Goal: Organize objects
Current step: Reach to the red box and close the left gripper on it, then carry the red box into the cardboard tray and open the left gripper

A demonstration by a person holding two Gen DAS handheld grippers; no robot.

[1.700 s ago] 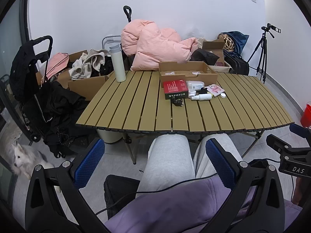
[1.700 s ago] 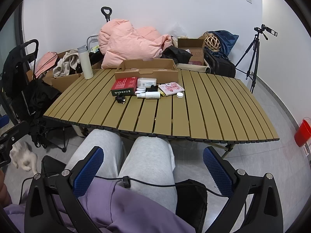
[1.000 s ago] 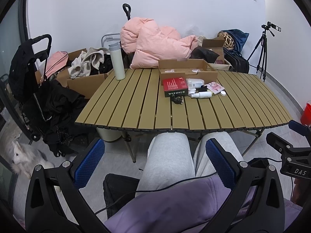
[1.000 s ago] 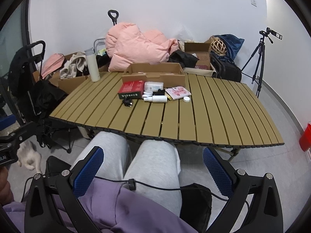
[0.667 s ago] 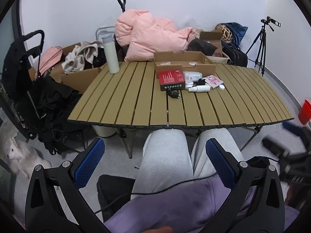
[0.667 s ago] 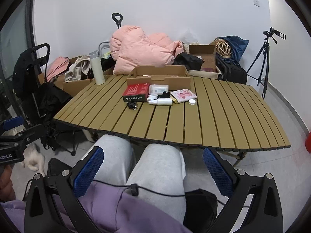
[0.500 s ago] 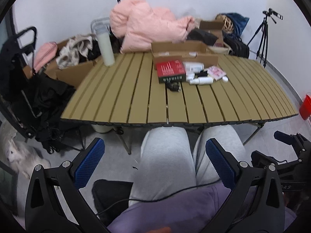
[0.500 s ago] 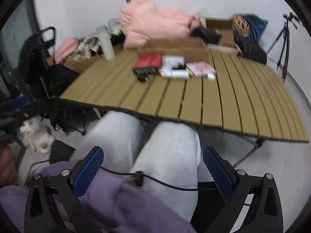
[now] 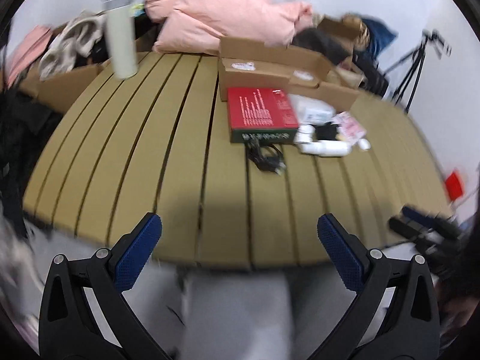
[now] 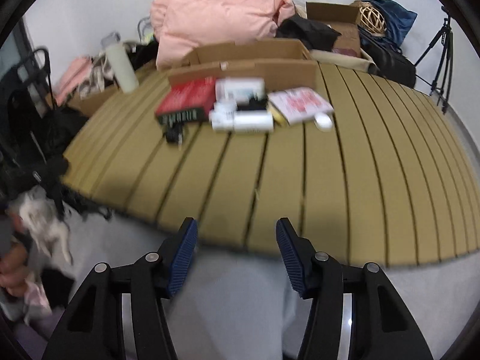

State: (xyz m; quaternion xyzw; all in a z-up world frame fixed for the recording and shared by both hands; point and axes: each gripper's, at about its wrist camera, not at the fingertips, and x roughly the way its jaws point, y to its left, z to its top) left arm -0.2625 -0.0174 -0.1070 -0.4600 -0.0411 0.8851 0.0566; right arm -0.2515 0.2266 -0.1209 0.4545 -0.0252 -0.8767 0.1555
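- My right tool (image 10: 236,255) has just been closing partway, nothing between.
- My left tool (image 9: 239,253) is wide open, empty.
- Both moved nearer the tabletop (image 10: 345,180); no sorting yet.

blurred slatted table (image 9: 168,150), red box (image 9: 259,111) touching the open cardboard box (image 9: 270,60) behind. black cable (image 9: 265,157) just before the red box, white bottles (image 9: 322,147) to its right.

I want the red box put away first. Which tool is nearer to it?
Neither clearly. The left tool and the right tool both hang over the table's near edge, well short of the red box.
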